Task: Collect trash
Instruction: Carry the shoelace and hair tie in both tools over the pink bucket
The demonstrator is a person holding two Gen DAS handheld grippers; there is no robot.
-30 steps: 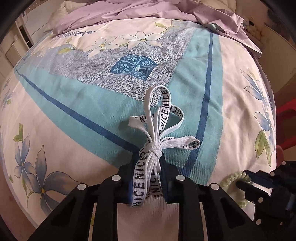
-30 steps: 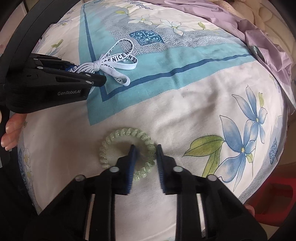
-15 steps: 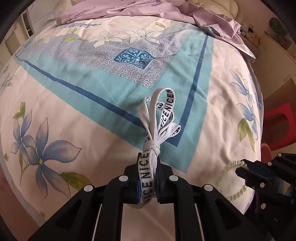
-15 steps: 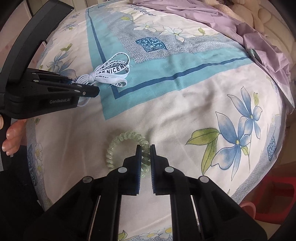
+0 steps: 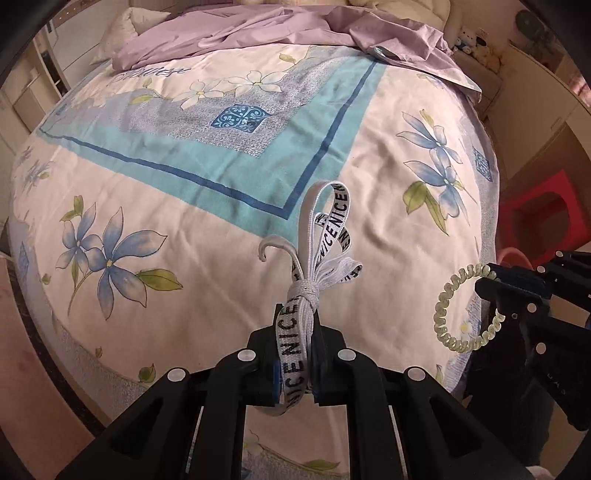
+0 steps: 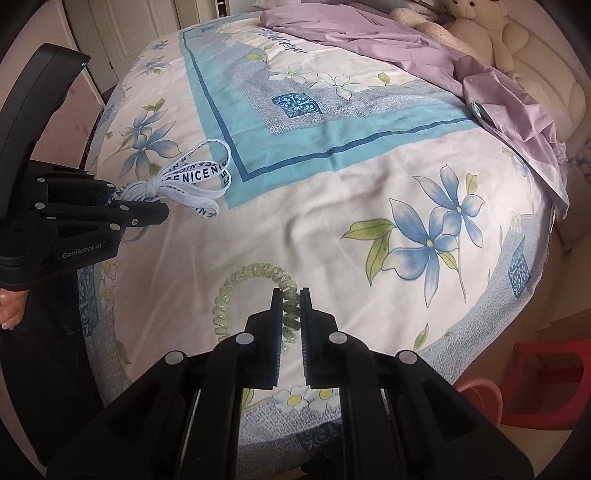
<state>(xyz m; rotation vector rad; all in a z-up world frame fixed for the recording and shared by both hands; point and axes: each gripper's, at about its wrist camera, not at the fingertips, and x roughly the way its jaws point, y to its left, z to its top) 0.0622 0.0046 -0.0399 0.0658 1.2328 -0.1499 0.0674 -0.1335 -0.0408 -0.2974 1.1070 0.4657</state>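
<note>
My left gripper (image 5: 295,332) is shut on a white knotted ribbon (image 5: 325,240) printed "NICE" and holds it lifted above the bed; the ribbon also shows in the right wrist view (image 6: 192,181), sticking out of the left gripper (image 6: 147,212). My right gripper (image 6: 291,310) is shut on a pale green spiral hair tie (image 6: 236,288) and holds it up off the bedspread. In the left wrist view the hair tie (image 5: 458,306) hangs from the right gripper (image 5: 491,284) at the right edge.
The bed carries a flowered white, teal and blue bedspread (image 5: 229,155). A crumpled lilac sheet (image 5: 295,33) lies at the head, with a plush bear (image 6: 476,29) behind it. A red stool (image 6: 546,384) and a pink bin rim (image 6: 480,391) stand beside the bed.
Both grippers have pulled back and up from the bed. The right gripper closed on the hair tie and lifted it. The ribbon has come up off the bedspread in the left gripper.
</note>
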